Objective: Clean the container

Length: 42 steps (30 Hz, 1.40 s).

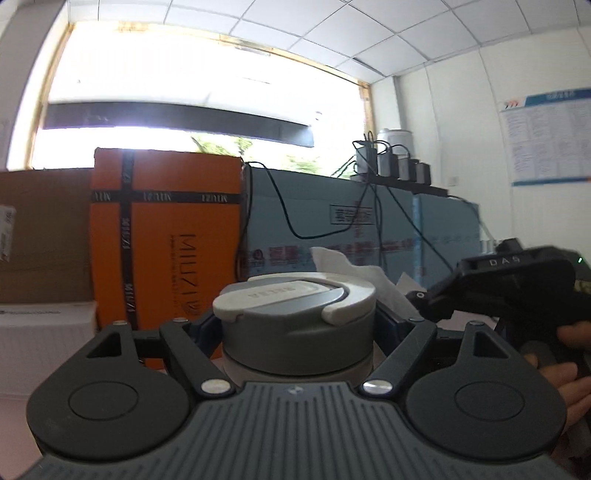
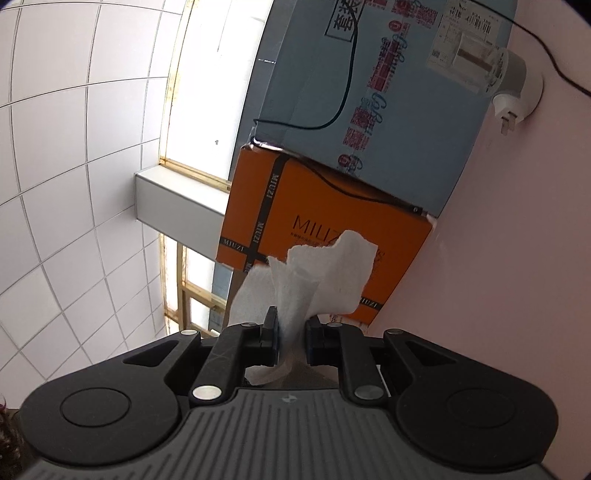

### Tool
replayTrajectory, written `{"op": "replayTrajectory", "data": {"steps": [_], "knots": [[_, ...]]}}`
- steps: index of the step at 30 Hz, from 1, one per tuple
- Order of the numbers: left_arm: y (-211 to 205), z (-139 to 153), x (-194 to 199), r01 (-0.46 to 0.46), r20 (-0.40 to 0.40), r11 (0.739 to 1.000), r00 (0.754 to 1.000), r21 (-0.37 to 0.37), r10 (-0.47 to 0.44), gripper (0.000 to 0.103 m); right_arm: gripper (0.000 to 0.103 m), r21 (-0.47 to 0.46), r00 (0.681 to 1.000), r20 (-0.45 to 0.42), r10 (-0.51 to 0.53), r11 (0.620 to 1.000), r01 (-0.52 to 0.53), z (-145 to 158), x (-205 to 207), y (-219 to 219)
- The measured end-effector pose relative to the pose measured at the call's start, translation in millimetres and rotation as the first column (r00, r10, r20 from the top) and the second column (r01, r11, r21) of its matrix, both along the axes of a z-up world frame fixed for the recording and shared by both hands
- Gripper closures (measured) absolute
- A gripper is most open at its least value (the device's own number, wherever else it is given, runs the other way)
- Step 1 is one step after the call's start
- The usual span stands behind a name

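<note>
Partly, left hand-held gripper hides container.

Bright window, white tiled ceiling, cardboard boxes stacked before it, wall poster at right.

A: Window is blowing out white in the left view, backlighting everything.
B: Orange box is sitting in shade, still readable. Right view?
A: Daylight is coming from the window; ceiling tiles are lighting evenly.
B: Fisheye is bending edges, corners are vignetting dark. Poster text is blurring.
</note>
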<state>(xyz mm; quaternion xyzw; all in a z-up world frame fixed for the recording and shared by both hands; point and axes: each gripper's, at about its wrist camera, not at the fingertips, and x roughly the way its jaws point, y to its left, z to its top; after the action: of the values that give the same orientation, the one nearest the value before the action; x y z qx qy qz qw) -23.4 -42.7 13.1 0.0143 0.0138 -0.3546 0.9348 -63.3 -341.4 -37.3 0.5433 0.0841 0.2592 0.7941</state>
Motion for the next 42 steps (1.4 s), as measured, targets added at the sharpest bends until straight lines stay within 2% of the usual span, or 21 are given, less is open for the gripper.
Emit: {"op": "replayTrajectory", "data": {"steps": [4, 9, 14, 17, 19, 21, 25, 27, 29, 35, 39, 42], "knots": [[8, 1, 11, 0.106, -0.003, 0.994, 0.994, 0.007, -0.106, 0.026, 0.089, -0.001, 1.000, -0.011, 0.012, 1.000, -0.012, -1, 1, 2], [8, 6, 19, 0.182, -0.014, 0.982, 0.983, 0.042, -0.181, 0.025, 0.089, 0.006, 0.999, -0.026, 0.020, 1.000, -0.020, -3, 3, 2], [5, 4, 15, 0.141, -0.025, 0.989, 0.990, 0.051, -0.140, 0.018, 0.089, 0.009, 0.999, -0.033, 0.027, 1.000, -0.027, -4, 4, 3], [8, -1, 10, 0.105, -0.073, 0.994, 0.992, -0.030, -0.107, 0.006, 0.089, 0.010, 0.999, -0.038, 0.029, 1.000, -0.029, -4, 5, 3], [14, -6, 9, 0.107, -0.128, 0.986, 0.984, -0.126, -0.123, 0.005, 0.089, 0.006, 0.999, -0.042, 0.026, 1.000, -0.026, -4, 5, 3], [14, -9, 6, 0.052, -0.147, 0.985, 0.986, -0.166, -0.077, 0.005, 0.089, 0.000, 0.999, -0.050, 0.019, 1.000, -0.020, -4, 5, 4], [11, -5, -2, -0.011, -0.099, 0.987, 0.995, -0.160, -0.005, 0.007, 0.089, -0.018, 0.997, -0.068, 0.020, 1.000, -0.021, -4, 7, 7], [9, -5, -5, -0.021, -0.083, 0.990, 0.997, -0.142, 0.009, 0.018, 0.089, -0.020, 0.997, -0.076, 0.020, 1.000, -0.021, -5, 8, 7], [6, -7, -6, -0.025, -0.083, 0.991, 0.996, -0.128, 0.015, 0.022, 0.089, -0.027, 0.996, -0.088, 0.014, 0.999, -0.016, -6, 9, 7], [3, -6, -7, -0.041, -0.071, 0.992, 0.997, -0.119, 0.033, 0.022, 0.089, -0.112, 0.984, -0.173, -0.036, 0.994, 0.017, -7, 12, 13], [3, -7, -8, -0.043, -0.070, 0.992, 0.997, -0.118, 0.035, 0.022, 0.089, -0.172, 0.964, -0.255, -0.072, 0.985, 0.028, -12, 15, 20], [2, -7, -8, -0.045, -0.067, 0.992, 0.997, -0.115, 0.037, 0.022, 0.089, -0.155, 0.950, -0.307, -0.062, 0.988, 0.015, -20, 18, 22]]}}
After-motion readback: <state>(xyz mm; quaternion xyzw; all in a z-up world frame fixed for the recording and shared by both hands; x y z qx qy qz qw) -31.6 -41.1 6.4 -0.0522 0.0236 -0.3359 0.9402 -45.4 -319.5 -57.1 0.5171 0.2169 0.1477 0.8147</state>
